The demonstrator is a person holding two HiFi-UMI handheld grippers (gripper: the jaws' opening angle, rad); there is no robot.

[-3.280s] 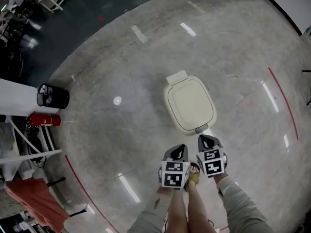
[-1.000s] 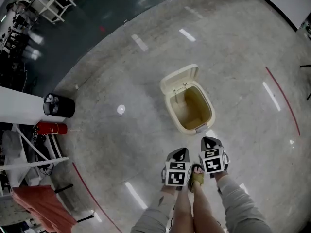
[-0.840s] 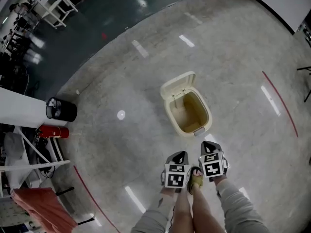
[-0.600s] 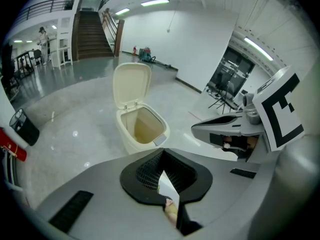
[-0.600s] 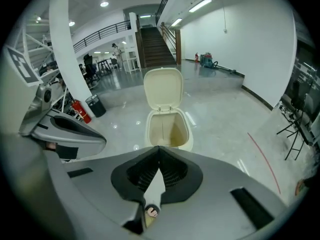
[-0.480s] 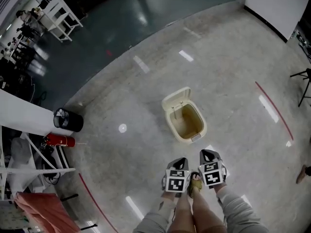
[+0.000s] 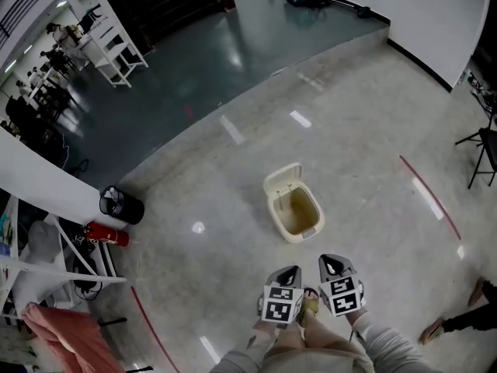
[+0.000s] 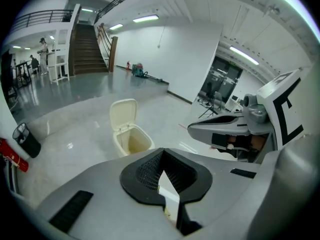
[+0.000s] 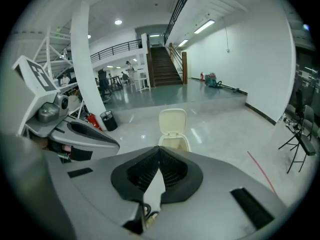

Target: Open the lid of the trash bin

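Observation:
The cream trash bin (image 7: 297, 213) stands on the polished floor with its lid (image 7: 282, 179) swung up at the far side, the inside showing. My left gripper (image 7: 289, 271) and right gripper (image 7: 332, 261) are held side by side close to the body, well short of the bin and touching nothing. Both are shut with nothing between the jaws. In the left gripper view the bin (image 8: 131, 140) sits beyond the left gripper (image 8: 161, 154). In the right gripper view its lid (image 9: 173, 120) rises just past the right gripper (image 9: 159, 151).
A black round bin (image 7: 122, 205) and a red fire extinguisher (image 7: 105, 234) stand at the left by a white rack. A red floor line (image 7: 429, 196) runs at the right. Another person's feet (image 7: 458, 321) are at the right edge, near a tripod (image 7: 481, 150). Stairs (image 9: 164, 66) lie far back.
The lid, shut 3.3 s ago, stands up from 1 s ago on. Since then the bin has dropped farther away in the head view. Both grippers stay at the body.

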